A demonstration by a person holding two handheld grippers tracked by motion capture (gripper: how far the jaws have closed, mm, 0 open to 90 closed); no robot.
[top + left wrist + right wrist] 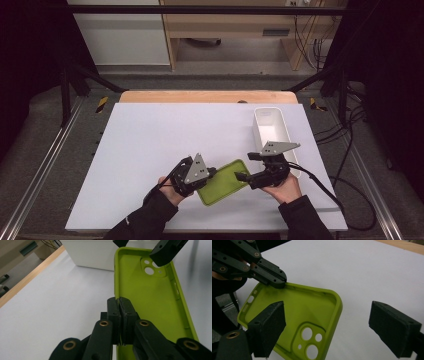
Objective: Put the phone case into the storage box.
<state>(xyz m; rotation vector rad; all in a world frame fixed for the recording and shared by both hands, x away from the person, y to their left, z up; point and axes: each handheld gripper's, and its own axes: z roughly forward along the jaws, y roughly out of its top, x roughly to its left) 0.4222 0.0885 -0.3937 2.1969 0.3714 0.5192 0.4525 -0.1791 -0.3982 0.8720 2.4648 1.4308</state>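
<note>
Firmly, left hand-held gripper [119, 315] pinches green phone case [147, 300].

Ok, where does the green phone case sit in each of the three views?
High view: green phone case low centre, between the grippers.
Left gripper view: it runs up the right half, rim pinched by the left gripper.
Right gripper view: lower left.
Shared landmark: camera cutout.
</note>
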